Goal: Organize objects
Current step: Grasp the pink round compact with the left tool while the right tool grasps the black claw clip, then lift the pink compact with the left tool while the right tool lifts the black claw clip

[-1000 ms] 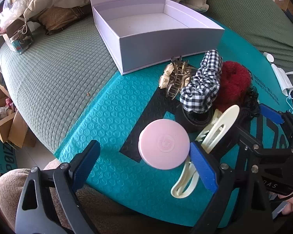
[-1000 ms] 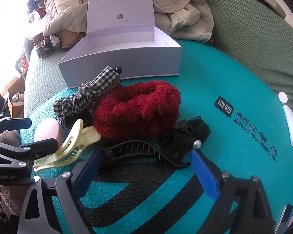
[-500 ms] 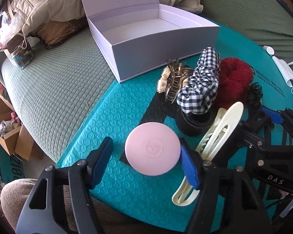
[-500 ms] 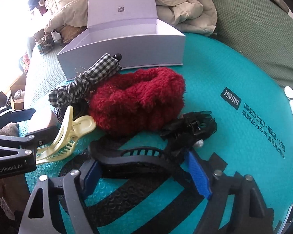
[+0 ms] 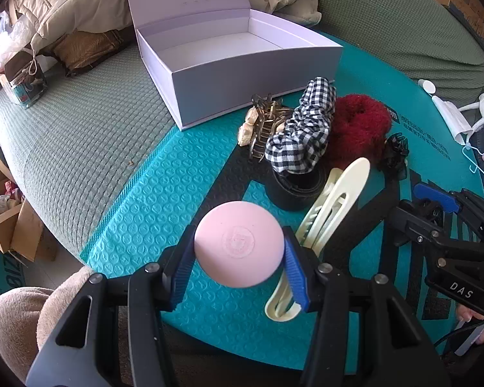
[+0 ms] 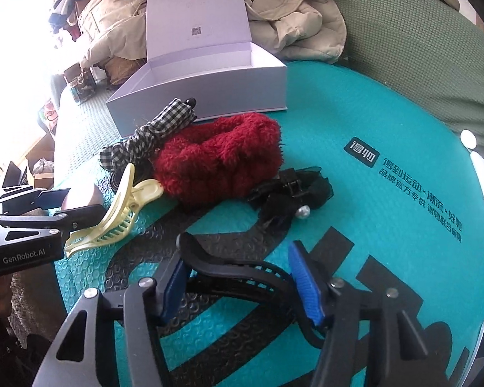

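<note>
L gripper [image 5: 238,258] had just closed its jaws onto the pink disc [image 5: 238,243] on the mat [image 5: 164,193], R gripper [image 6: 238,285] closing round the black clip [image 6: 229,267] (contact unclear), so best lift both straight up w/ firm squeeze toward the box [image 5: 229,61].

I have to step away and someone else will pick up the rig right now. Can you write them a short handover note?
Left tongs: just been closing, pads now against the sides of the pink round case.
Right tongs: just been closing around the black hair clip; contact looks made, not certain.
On the teal mat: cream hair clip, checked scrunchie, red scrunchie, bronze claw clip, small black clip.
White box: open, nothing in it.
Done: nothing packed yet.
Left: probably lift both items into the box, then the rest.
</note>
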Motion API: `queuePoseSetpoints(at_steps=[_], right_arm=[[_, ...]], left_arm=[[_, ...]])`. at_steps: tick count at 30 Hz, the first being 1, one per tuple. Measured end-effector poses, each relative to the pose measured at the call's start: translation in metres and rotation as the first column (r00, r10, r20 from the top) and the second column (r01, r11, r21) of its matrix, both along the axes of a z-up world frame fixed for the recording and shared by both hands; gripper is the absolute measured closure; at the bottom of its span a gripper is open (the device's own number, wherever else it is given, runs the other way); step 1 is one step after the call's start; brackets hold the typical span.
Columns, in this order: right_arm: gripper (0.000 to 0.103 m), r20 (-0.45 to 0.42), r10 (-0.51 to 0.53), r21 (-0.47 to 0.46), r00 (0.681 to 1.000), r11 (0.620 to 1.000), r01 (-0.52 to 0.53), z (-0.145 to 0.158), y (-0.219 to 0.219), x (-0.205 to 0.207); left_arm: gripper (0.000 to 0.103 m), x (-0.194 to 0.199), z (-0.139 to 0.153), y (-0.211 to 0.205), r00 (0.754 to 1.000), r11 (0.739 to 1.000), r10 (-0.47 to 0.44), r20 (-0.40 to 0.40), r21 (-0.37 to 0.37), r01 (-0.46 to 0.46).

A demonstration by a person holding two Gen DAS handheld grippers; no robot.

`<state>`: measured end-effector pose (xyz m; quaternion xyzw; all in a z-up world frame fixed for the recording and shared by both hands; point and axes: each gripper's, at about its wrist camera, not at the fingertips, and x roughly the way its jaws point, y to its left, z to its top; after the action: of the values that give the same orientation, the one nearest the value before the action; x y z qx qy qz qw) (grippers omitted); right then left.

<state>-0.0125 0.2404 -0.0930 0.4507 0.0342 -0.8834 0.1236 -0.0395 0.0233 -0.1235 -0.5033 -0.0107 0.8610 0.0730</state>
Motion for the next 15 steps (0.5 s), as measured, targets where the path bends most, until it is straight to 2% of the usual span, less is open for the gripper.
queuePoseSetpoints(at_steps=[2,4,10,11,13,15], right_arm=[[0.045,-0.011,0.001,-0.004,1.0,1.0,-0.001,0.003,0.001,0.002],[0.052,-0.026,0.007,-0.001,1.0,1.0,-0.007,0.006,0.002,0.005],[0.052,-0.02,0.045,0.016,0.999,0.999,-0.045,0.004,0.004,0.012],[0.049,-0.018,0.048,0.002,0.999,0.999,-0.048,0.004,0.006,0.014],[0.026,-0.017,0.029,-0.016,0.999,0.999,-0.029,0.006,0.011,0.016],[0.025,-0.025,0.023,-0.045,0.999,0.999,-0.024,0.009,0.018,0.02]], left_arm=[[0.054,0.004,0.003,0.002,1.0,1.0,0.0,0.0,0.004,0.0],[0.054,0.009,0.006,0.006,1.0,1.0,-0.002,-0.007,0.0,0.002],[0.054,0.012,0.006,0.01,1.0,1.0,-0.006,-0.002,-0.019,0.006],[0.054,0.011,0.005,0.009,1.0,1.0,-0.003,0.001,-0.015,0.003],[0.054,0.009,0.003,0.006,1.0,1.0,0.003,0.008,-0.01,-0.003],[0.054,0.007,0.0,0.004,1.0,1.0,0.008,0.013,-0.008,-0.008]])
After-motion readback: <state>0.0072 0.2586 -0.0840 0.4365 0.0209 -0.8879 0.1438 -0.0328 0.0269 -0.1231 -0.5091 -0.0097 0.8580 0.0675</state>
